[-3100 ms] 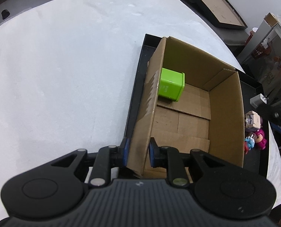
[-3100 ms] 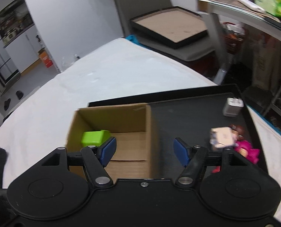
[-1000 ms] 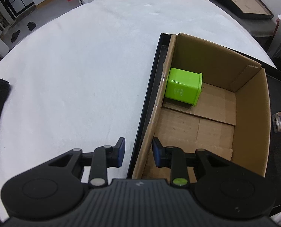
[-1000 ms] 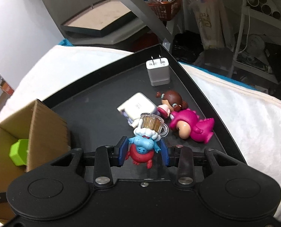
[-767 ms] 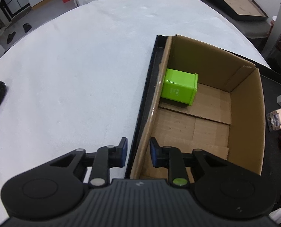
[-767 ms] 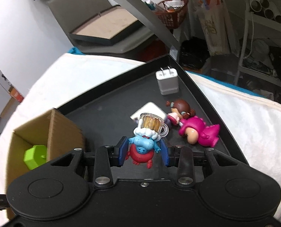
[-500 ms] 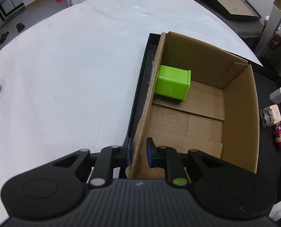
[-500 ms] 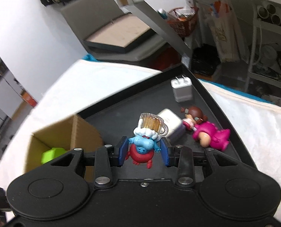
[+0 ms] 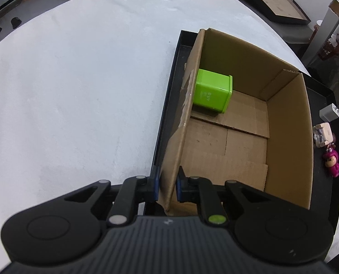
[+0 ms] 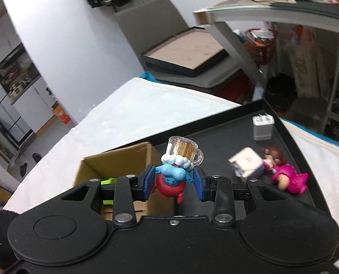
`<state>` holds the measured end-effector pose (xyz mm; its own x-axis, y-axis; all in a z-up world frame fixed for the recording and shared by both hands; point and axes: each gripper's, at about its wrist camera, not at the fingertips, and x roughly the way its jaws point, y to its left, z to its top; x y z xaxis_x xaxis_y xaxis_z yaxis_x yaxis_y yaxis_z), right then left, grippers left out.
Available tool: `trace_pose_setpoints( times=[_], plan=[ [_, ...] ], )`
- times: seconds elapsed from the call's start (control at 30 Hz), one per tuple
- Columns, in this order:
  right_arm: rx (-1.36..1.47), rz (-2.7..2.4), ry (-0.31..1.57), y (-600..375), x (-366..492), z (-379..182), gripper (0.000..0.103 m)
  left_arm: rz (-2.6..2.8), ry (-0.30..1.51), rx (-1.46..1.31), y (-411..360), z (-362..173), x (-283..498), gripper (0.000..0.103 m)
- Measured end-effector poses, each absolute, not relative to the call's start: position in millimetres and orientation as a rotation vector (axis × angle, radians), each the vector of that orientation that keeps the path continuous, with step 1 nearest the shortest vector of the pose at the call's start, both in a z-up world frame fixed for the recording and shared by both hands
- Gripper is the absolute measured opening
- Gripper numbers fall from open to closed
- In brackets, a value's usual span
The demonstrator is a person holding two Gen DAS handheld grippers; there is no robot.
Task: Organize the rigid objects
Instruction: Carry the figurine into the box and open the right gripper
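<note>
The cardboard box [image 9: 285,141] stands open-topped in the black tray [image 9: 324,196], long axis running away from the left gripper [image 9: 167,186], which pinches its near wall. The right gripper [image 10: 173,182] grips the blue figurine [image 10: 171,178] upright, mug on top, above the tray.

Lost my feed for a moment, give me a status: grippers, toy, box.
Left gripper shut on cardboard box wall. Right gripper shut on blue figurine, off the black tray. Green container inside the box; nothing blocking.

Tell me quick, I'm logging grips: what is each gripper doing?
Left gripper: shut on the box wall.
Right gripper: shut on the blue figurine.
</note>
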<state>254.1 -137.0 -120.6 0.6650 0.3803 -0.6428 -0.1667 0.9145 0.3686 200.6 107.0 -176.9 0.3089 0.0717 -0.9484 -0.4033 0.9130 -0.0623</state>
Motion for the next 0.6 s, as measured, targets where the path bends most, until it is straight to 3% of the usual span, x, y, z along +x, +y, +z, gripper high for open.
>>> trace_pose_setpoints(
  times=[0.6],
  plan=[
    [0.097, 0.431, 0.81, -46.5, 254.1, -131.1, 0.036, 0.231, 1.212, -0.358, 125.1, -177.8, 193.2, 0.014]
  ],
)
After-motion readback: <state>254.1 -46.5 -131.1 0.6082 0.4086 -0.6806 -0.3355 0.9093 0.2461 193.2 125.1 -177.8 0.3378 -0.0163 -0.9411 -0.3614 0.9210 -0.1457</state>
